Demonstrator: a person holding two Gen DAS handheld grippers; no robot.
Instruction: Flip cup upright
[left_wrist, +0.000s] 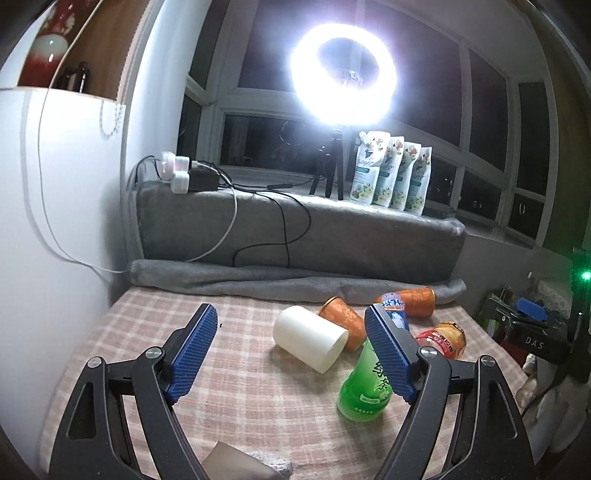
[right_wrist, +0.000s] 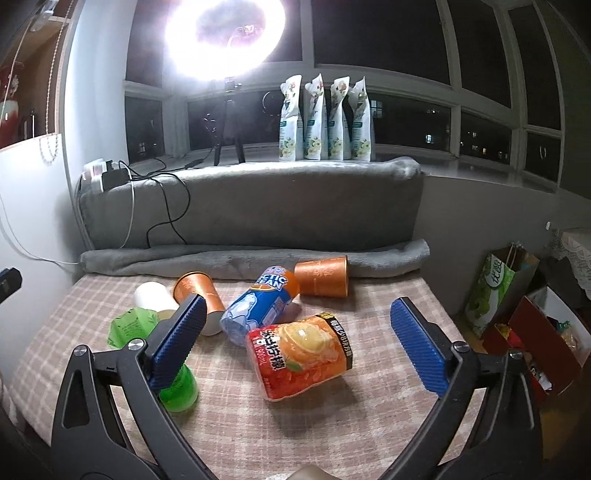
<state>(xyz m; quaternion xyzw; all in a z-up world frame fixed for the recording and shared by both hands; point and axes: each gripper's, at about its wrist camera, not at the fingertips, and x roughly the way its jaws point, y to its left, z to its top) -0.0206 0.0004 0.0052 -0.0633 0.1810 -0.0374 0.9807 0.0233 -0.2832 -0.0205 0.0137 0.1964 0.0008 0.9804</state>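
Looking from the left, your left gripper (left_wrist: 291, 350) hangs above the checked cloth (left_wrist: 147, 325) with its blue pads (left_wrist: 192, 354) spread wide and nothing between them. Just past its opening, the white cup (left_wrist: 308, 338) lies on its side, open mouth turned toward you and to the right; in the right wrist view the same white cup (right_wrist: 153, 295) shows only partly, behind the left finger. Touching its far side is an orange cup (left_wrist: 341, 323), also on its side, seen in the right wrist view as the orange cup (right_wrist: 197, 291) with its copper base facing the camera. Below these, a green bottle (left_wrist: 364, 387) lies partly hidden by the left gripper's right pad. Next comes the blue bottle (right_wrist: 258, 302), on its side in the middle of the pile, and beyond it a second orange cup (right_wrist: 323, 277) lies tipped over against the rolled grey blanket (right_wrist: 388, 254), its mouth pointing right. Nearest you on the right, an orange juice bottle (right_wrist: 301, 354) rests on its side between the fingers of your right gripper (right_wrist: 297, 339), which hovers above it with jaws spread apart, touching nothing. Behind everything, a ring light (right_wrist: 225, 37) glares on its tripod on the windowsill, with four white pouches (right_wrist: 327, 118) standing in a row to its right. At the far right, off the cloth, a green paper bag (right_wrist: 495, 291) and a red box (right_wrist: 535, 332) sit lower down.
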